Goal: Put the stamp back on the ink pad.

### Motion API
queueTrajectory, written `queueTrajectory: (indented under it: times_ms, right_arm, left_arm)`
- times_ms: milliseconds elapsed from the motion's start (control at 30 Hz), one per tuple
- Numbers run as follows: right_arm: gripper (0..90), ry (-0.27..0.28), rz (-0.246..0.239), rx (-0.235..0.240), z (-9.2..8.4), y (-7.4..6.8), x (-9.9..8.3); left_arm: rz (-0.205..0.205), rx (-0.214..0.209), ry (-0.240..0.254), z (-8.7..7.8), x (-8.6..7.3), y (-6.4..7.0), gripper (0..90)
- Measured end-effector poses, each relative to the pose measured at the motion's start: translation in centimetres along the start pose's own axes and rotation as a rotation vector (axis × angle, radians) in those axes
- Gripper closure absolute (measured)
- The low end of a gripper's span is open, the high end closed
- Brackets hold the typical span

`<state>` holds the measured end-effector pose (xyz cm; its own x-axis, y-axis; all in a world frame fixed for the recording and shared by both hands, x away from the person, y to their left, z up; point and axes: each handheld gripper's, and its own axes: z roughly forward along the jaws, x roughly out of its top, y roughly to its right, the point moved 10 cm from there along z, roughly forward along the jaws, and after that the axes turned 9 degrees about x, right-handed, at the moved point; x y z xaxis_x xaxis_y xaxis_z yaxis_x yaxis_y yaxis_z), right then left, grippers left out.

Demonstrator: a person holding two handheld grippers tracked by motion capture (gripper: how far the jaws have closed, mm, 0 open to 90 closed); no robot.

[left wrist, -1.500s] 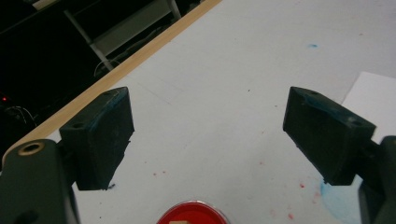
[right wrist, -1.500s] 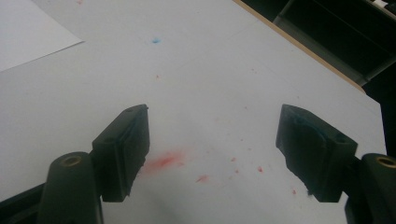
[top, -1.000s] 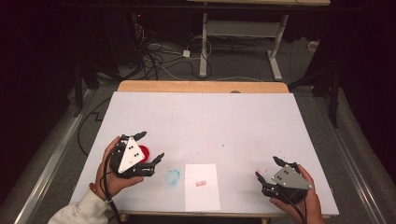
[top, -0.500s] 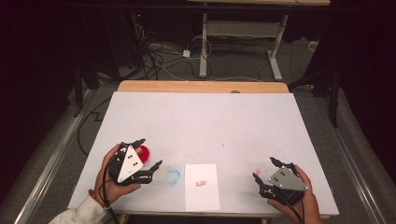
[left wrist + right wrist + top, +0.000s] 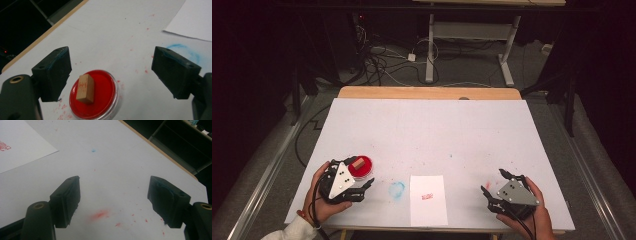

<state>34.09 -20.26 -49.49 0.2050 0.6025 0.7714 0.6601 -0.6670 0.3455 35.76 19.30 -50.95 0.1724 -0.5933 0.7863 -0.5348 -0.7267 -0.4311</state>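
Note:
A round red ink pad (image 5: 363,167) sits near the table's front left, with a small wooden stamp block (image 5: 358,163) standing on it. My left gripper (image 5: 364,174) is open just behind the pad on the person's side. In the left gripper view, the pad (image 5: 100,100) and the block (image 5: 85,88) lie low between the spread jaws of my left gripper (image 5: 113,67), nearer the left jaw and touching neither. A white sheet (image 5: 428,199) with a red stamp mark (image 5: 427,196) lies at the front centre. My right gripper (image 5: 493,182) is open and empty at the front right, also seen as my right gripper (image 5: 113,200) over bare table.
A blue ink smudge (image 5: 396,189) marks the table (image 5: 427,130) between pad and sheet. Red ink specks (image 5: 101,215) dot the surface under the right gripper. The sheet's corner (image 5: 20,147) shows at that view's upper left. A wooden strip (image 5: 427,93) edges the far side.
My left gripper has drawn back toward the front edge, and the wooden block now shows on the red pad. The right gripper has barely shifted.

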Motion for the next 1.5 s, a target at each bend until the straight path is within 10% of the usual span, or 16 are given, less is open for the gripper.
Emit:
queueTrajectory:
  times_ms: [600,1500]
  right_arm:
    - [26.8,0.004,0.016,0.001,0.2,0.5,-0.2]
    - [26.8,0.024,-0.02,-0.008,0.0,0.3,0.5]
  left_arm:
    - [-0.071,-0.043,-0.092,0.8,-4.5,-0.9,15.8]
    - [-0.071,-0.05,-0.081,-0.2,-4.1,-0.4,15.8]
